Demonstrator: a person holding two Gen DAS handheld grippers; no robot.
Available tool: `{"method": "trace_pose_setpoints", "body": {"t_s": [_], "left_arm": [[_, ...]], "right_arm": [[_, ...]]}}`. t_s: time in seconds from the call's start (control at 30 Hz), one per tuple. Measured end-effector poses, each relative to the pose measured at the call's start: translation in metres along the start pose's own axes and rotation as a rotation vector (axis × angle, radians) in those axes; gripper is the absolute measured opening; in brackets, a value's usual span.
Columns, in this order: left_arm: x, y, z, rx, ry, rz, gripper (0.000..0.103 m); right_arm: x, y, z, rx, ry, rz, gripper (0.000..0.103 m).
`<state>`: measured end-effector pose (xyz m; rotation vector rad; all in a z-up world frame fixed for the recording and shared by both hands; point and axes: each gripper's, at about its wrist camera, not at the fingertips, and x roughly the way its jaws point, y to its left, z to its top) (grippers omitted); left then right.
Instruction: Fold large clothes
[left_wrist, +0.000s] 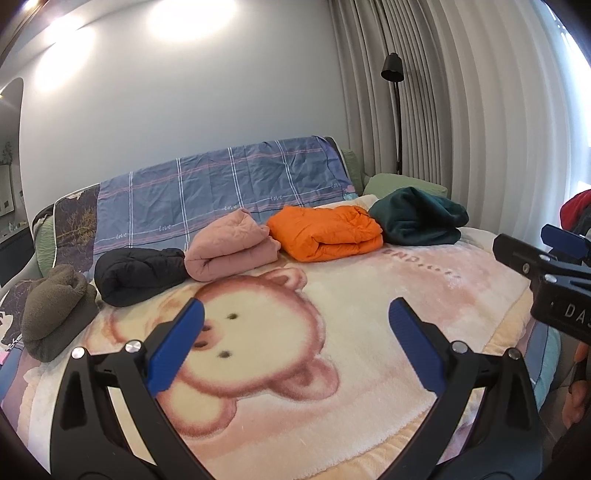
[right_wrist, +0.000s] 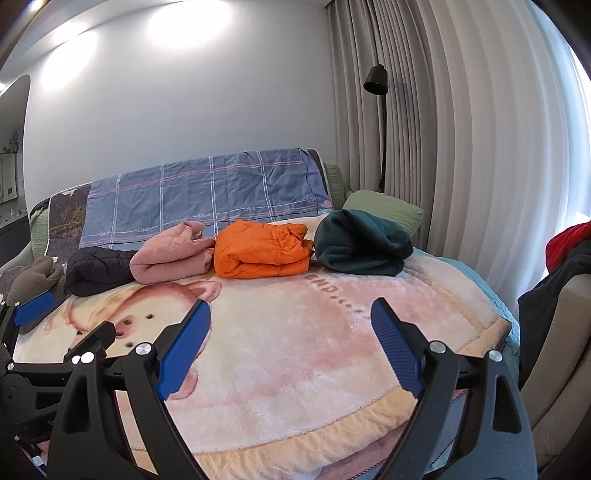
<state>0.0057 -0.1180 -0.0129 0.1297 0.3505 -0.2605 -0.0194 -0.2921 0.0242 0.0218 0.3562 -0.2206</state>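
Note:
Several folded garments lie in a row at the far side of the bear blanket (left_wrist: 332, 369): a brown fleece (left_wrist: 55, 314), a black jacket (left_wrist: 136, 275), a pink quilted one (left_wrist: 229, 251), an orange puffer (left_wrist: 325, 232) and a dark green fleece (left_wrist: 417, 218). They also show in the right wrist view: orange puffer (right_wrist: 262, 251), green fleece (right_wrist: 362, 243), pink one (right_wrist: 173, 254). My left gripper (left_wrist: 295, 343) is open and empty above the blanket. My right gripper (right_wrist: 291, 343) is open and empty too, beside it.
Unfolded red and dark clothes (right_wrist: 565, 258) lie piled on a beige chair at the right. A plaid sheet (left_wrist: 229, 184) covers the headboard. A black floor lamp (left_wrist: 395, 110) and curtains stand behind the bed. A green pillow (right_wrist: 384, 210) lies at the back right.

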Motion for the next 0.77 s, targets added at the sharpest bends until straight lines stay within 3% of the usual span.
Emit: {"method": "trace_pose_setpoints", "body": {"t_s": [0.77], "left_arm": [[0.010, -0.006, -0.009, 0.029, 0.046, -0.001, 0.101]], "right_arm": [[0.012, -0.002, -0.010, -0.004, 0.044, -0.010, 0.089]]}}
